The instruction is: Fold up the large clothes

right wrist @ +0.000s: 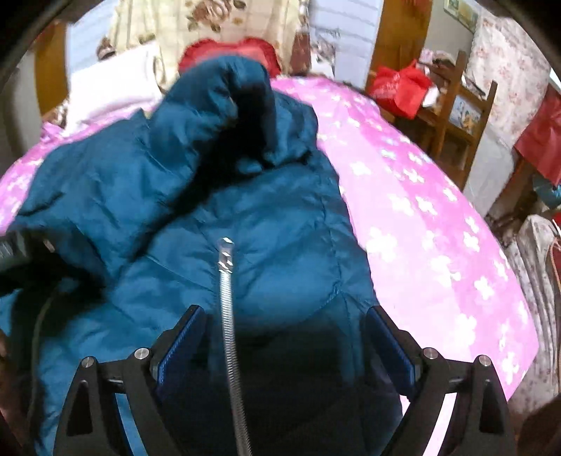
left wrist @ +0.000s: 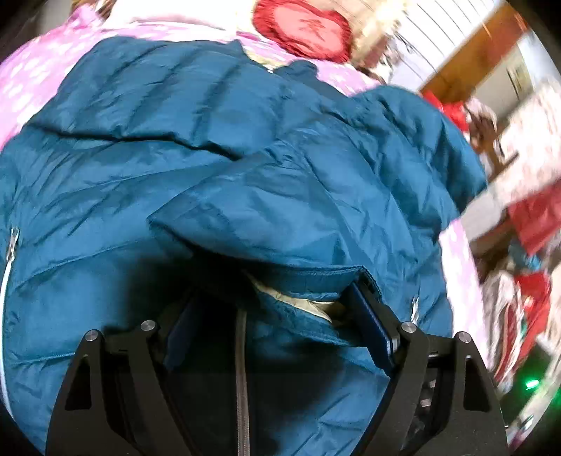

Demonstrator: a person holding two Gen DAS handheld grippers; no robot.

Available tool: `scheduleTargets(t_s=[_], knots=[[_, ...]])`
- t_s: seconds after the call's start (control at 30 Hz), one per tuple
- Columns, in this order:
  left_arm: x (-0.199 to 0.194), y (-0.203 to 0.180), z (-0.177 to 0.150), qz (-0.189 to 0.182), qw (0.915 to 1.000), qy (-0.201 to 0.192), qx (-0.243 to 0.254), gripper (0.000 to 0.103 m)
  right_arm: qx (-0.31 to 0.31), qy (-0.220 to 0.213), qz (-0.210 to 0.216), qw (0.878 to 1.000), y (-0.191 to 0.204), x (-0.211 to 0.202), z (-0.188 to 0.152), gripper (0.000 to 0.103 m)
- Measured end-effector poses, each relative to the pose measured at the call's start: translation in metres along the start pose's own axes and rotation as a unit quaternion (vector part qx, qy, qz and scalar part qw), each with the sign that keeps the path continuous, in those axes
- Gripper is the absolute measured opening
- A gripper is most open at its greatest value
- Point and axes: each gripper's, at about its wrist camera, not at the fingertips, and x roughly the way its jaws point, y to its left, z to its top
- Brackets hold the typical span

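A large teal puffer jacket [left wrist: 217, 147] lies spread on a bed with a pink flowered cover [right wrist: 413, 210]. In the left wrist view a sleeve [left wrist: 280, 210] lies folded across the body, its cuff [left wrist: 315, 277] between the jaws of my left gripper [left wrist: 277, 315], which stand wide apart around it. In the right wrist view the jacket [right wrist: 280, 252] shows its silver zipper [right wrist: 226, 280] running up between the jaws of my right gripper [right wrist: 284, 336], which is open and empty just above the fabric. The hood or collar [right wrist: 224, 98] bunches up at the far end.
A red heart-shaped cushion [left wrist: 308, 28] and pale bedding [right wrist: 112, 80] lie at the bed's head. A wooden chair [right wrist: 452, 115] with a red bag [right wrist: 399, 87] stands to the right of the bed, beside floral-covered furniture [right wrist: 505, 70].
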Motion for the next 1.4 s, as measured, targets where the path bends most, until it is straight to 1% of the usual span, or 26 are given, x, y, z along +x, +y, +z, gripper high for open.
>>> scheduleTargets(t_s=[0.07,0.13,0.23,0.43,0.53,0.6,0.7,0.77,0.83,0.93,1.07,1.17,1.3,1.33,1.37,1.4], knots=[[-0.006,0.008,-0.001,-0.01,0.9998,-0.011,-0.014,0.082,0.0,0.004,-0.001,1.0,0.006,0.007,0.005,0.092],[-0.014,0.019,0.0,-0.028,0.9989,-0.011,-0.034,0.082,-0.006,0.004,-0.006,1.0,0.01,0.009,0.006,0.095],[-0.02,0.026,-0.002,-0.051,0.9973,-0.004,-0.053,0.082,-0.016,0.003,-0.01,1.0,0.014,0.01,0.007,0.095],[-0.022,0.018,-0.004,-0.061,0.9969,0.002,-0.05,0.082,-0.026,-0.001,-0.014,1.0,0.02,0.013,0.006,0.096],[-0.033,0.018,-0.005,-0.077,0.9952,-0.016,-0.059,0.082,-0.028,-0.001,-0.013,1.0,0.021,0.011,0.004,0.096],[-0.037,0.017,-0.003,-0.077,0.9953,-0.025,-0.052,0.082,-0.028,0.0,-0.012,1.0,0.021,0.011,0.003,0.096],[-0.024,0.016,-0.001,-0.072,0.9962,-0.005,-0.048,0.082,-0.03,0.0,-0.012,0.999,0.022,0.011,0.004,0.096],[-0.013,0.022,-0.003,-0.07,0.9954,0.01,-0.065,0.082,-0.031,0.0,-0.011,0.999,0.022,0.01,0.003,0.096],[-0.011,0.027,-0.005,-0.076,0.9942,0.012,-0.076,0.082,-0.032,0.0,-0.01,0.999,0.022,0.01,0.003,0.096],[-0.011,0.022,-0.003,-0.066,0.995,0.016,-0.074,0.082,-0.032,0.001,-0.01,0.999,0.023,0.011,0.003,0.096],[-0.02,0.023,-0.01,-0.088,0.992,0.019,-0.089,0.082,-0.032,0.001,-0.009,0.999,0.023,0.011,0.002,0.096],[-0.017,0.023,-0.012,-0.083,0.9926,0.019,-0.086,0.082,-0.033,0.002,-0.012,0.999,0.025,0.011,0.002,0.097],[-0.008,0.015,0.001,-0.064,0.9955,-0.003,-0.07,0.082,-0.034,0.0,-0.015,0.999,0.026,0.011,0.001,0.098],[-0.007,0.012,0.004,-0.056,0.9965,-0.011,-0.062,0.077,-0.033,0.0,-0.013,0.999,0.025,0.011,0.001,0.098],[-0.007,0.011,0.005,-0.048,0.9972,-0.017,-0.054,0.067,-0.031,0.0,-0.012,0.999,0.025,0.011,0.0,0.099],[-0.008,0.007,0.007,-0.028,0.9986,-0.026,-0.037,0.039,-0.027,0.002,-0.013,1.0,0.024,0.012,0.0,0.101]])
